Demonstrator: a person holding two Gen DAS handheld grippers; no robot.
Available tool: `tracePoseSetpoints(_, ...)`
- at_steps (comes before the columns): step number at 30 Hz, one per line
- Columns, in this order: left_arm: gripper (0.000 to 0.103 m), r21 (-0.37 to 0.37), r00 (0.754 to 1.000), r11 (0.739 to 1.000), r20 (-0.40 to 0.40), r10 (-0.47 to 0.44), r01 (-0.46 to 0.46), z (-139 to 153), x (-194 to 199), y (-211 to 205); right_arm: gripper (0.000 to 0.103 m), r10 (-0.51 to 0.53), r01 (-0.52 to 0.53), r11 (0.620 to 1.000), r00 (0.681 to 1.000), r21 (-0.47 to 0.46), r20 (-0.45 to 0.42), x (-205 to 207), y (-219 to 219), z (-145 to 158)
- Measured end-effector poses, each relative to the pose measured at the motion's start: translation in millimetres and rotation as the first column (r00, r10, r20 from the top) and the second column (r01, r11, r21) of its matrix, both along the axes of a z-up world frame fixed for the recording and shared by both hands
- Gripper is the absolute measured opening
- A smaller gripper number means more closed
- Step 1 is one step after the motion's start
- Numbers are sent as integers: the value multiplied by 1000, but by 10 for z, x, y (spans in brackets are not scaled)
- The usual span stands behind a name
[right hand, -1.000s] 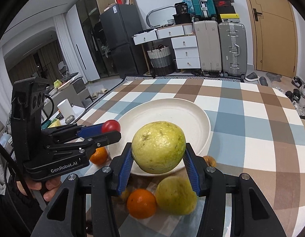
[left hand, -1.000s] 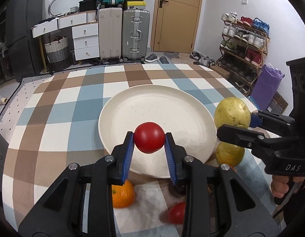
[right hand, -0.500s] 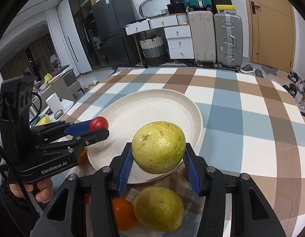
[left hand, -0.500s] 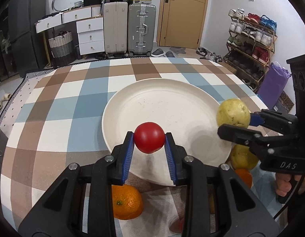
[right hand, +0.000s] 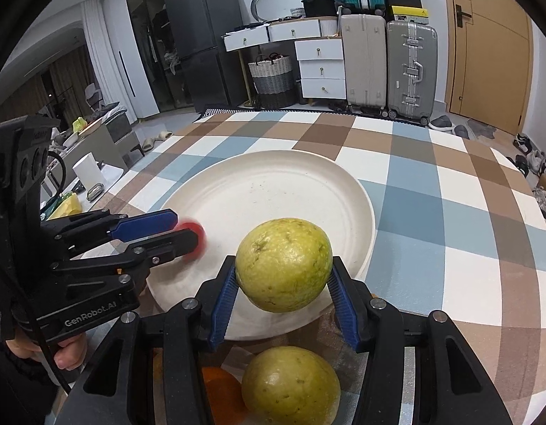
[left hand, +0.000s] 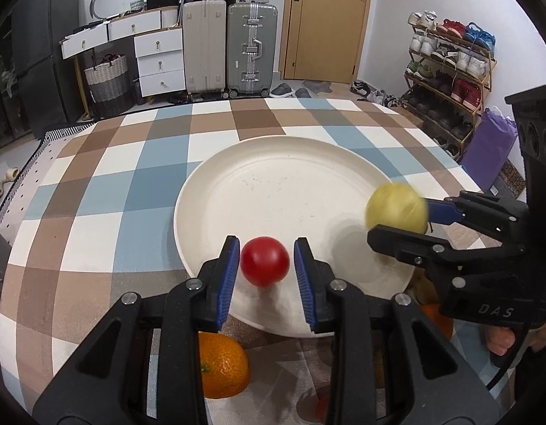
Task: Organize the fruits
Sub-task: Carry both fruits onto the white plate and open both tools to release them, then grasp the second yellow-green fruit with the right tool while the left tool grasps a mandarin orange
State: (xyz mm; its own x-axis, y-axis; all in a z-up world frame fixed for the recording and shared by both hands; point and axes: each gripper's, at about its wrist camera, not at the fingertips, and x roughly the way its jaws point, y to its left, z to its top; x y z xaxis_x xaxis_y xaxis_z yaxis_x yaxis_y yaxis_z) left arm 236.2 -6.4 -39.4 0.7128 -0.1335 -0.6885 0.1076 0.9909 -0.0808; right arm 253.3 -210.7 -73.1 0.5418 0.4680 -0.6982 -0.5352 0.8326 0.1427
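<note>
A big cream plate [left hand: 280, 191] lies on the checked tablecloth; it also shows in the right wrist view [right hand: 273, 184]. My left gripper [left hand: 265, 264] has opened: its blue pads stand apart from a red tomato [left hand: 264, 261], which is blurred and dropping over the plate's near rim. The tomato also shows as a red blur in the right wrist view [right hand: 192, 229]. My right gripper [right hand: 283, 276] is shut on a yellow-green guava [right hand: 283, 264], held over the plate's near right rim, seen too in the left wrist view [left hand: 396, 209].
An orange [left hand: 221, 364] lies on the cloth below the left gripper. A second guava [right hand: 290, 382] and another orange [right hand: 220, 389] lie under the right gripper. Suitcases [left hand: 230, 46], drawers and a shoe rack [left hand: 446, 67] stand beyond the table.
Both grippers moved forward over the plate's near rim. The left gripper's pads spread apart and let go of the tomato. The right gripper still holds the guava.
</note>
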Motion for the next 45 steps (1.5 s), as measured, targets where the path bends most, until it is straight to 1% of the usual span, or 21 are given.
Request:
tracePoseSetpoints(5, 29, 9, 1000, 1000, 8, 4, -4, 23, -24, 3, 54, -13, 12, 1000, 999, 15, 42, -40, -40, 68)
tracePoseSetpoints(6, 31, 11, 1000, 1000, 5, 6, -6, 24, -28, 7, 55, -17, 16, 1000, 999, 16, 48, -48, -50, 79)
tracePoseSetpoints(7, 36, 13, 1000, 1000, 2, 14, -14, 29, -38, 16, 57, -21, 20, 1000, 999, 19, 48, -47, -62, 86)
tracePoseSetpoints(8, 40, 13, 1000, 1000, 3, 19, -20, 35, -48, 23, 62, -22, 21, 1000, 999, 23, 46, -54, -75, 93)
tracePoseSetpoints(9, 49, 12, 1000, 1000, 8, 28, -28, 52, -67, 38, 67, -22, 21, 999, 999, 31, 49, -66, -95, 104)
tracePoseSetpoints(10, 58, 9, 999, 999, 18, 34, -35, 72, -91, 49, 70, -24, 22, 999, 998, 39, 54, -77, -114, 120)
tracePoseSetpoints(11, 64, 2, 999, 999, 30, 40, -41, 100, -123, 62, 74, -27, 24, 999, 998, 45, 61, -93, -135, 138)
tracePoseSetpoints(12, 75, -5, 998, 999, 40, 46, -46, 127, -155, 74, 80, -32, 28, 998, 997, 51, 70, -114, -162, 160)
tracePoseSetpoints(13, 83, -9, 998, 999, 48, 50, -50, 149, -181, 82, 85, -37, 33, 998, 996, 59, 76, -129, -185, 175)
tracePoseSetpoints(14, 83, -15, 996, 998, 63, 55, -54, 180, -231, 96, 91, -44, 39, 997, 996, 64, 83, -143, -209, 186)
tracePoseSetpoints(17, 87, -26, 995, 998, 81, 56, -54, 227, -354, 121, 96, -62, 54, 995, 993, 79, 97, -211, -282, 204)
tracePoseSetpoints(18, 93, -30, 995, 998, 84, 56, -54, 232, -383, 126, 100, -62, 54, 995, 993, 88, 96, -235, -306, 207)
tracePoseSetpoints(19, 101, -32, 995, 998, 86, 57, -55, 240, -412, 126, 103, -60, 52, 994, 994, 95, 93, -256, -322, 208)
tracePoseSetpoints(25, 103, -14, 993, 998, 102, 60, -59, 238, -668, 106, 103, -61, 48, 993, 992, 112, 109, -370, -369, 258)
tracePoseSetpoints(29, 103, -15, 992, 998, 106, 67, -66, 212, -847, 130, 103, -59, 48, 992, 994, 118, 91, -402, -404, 243)
tracePoseSetpoints(33, 103, -17, 993, 997, 92, 71, -70, 186, -966, 143, 103, -48, 39, 994, 995, 104, 86, -497, -440, 209)
tracePoseSetpoints(38, 103, -30, 995, 999, 93, 40, -37, 156, -1114, 127, 103, -50, 44, 996, 996, 79, 77, -589, -506, 158)
tracePoseSetpoints(40, 103, -24, 994, 999, 95, 49, -47, 151, -1162, 135, 103, -46, 40, 996, 996, 73, 76, -610, -527, 150)
tracePoseSetpoints(43, 103, -44, 993, 997, 98, 63, -59, 157, -1194, 159, 103, -40, 35, 997, 996, 63, 84, -641, -542, 151)
tracePoseSetpoints(45, 103, -58, 993, 997, 101, 57, -51, 166, -1202, 165, 103, -32, 27, 998, 997, 55, 77, -637, -543, 140)
